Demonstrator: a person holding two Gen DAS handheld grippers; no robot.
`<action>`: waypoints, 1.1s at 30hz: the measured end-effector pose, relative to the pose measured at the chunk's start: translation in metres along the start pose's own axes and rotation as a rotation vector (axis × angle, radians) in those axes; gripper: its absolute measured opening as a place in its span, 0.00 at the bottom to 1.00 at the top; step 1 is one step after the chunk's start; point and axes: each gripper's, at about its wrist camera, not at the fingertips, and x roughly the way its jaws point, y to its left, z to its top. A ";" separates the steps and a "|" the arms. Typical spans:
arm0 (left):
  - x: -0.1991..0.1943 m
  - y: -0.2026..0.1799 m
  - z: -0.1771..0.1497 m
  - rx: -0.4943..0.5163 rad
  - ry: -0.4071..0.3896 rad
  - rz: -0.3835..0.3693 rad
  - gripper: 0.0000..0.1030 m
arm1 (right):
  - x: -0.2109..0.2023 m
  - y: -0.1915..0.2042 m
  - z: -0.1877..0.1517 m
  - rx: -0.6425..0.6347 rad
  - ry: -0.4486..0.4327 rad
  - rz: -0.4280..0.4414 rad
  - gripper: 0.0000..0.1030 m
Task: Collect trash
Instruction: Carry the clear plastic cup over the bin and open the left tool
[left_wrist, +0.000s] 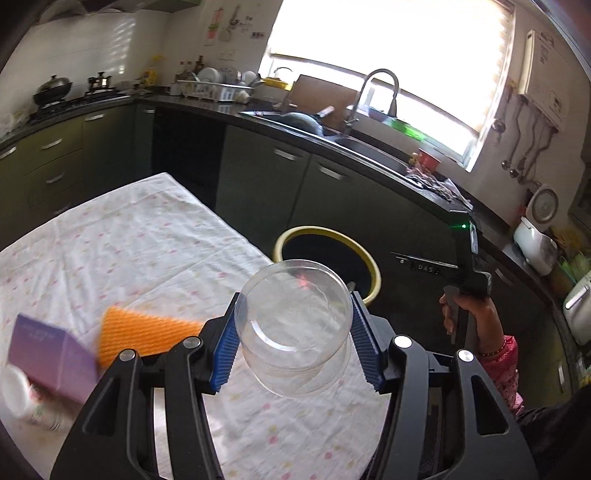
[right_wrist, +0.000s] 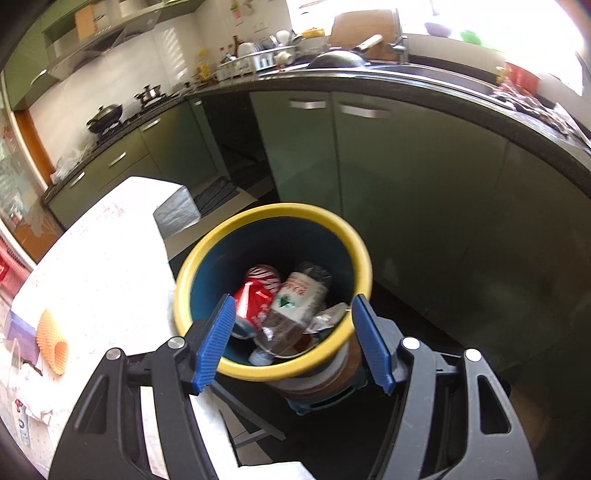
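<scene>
Left hand-held gripper (left_wrist: 293, 334) clamped on clear plastic cup (left_wrist: 295, 325), bin (left_wrist: 373, 266) just beyond.

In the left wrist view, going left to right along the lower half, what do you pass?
White bottle → purple box → orange foam net → clear plastic container, clamped in the left gripper → hand on the other gripper's handle.

Bin (right_wrist: 271, 369): stood right of my table (left_wrist: 122, 236), before the cabinets (right_wrist: 369, 166).
In bin: can (right_wrist: 255, 299), bottle (right_wrist: 295, 306).
On table: foam sleeve (left_wrist: 144, 332), box (left_wrist: 51, 354) left.
</scene>
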 end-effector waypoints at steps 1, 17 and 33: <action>0.015 -0.008 0.009 0.018 0.014 -0.019 0.54 | 0.000 -0.008 -0.001 0.014 -0.002 -0.003 0.60; 0.267 -0.102 0.085 0.120 0.227 -0.029 0.58 | 0.009 -0.083 -0.004 0.171 -0.002 -0.027 0.60; 0.080 -0.056 0.051 0.075 -0.075 0.170 0.96 | -0.001 -0.037 -0.004 0.057 -0.023 0.010 0.63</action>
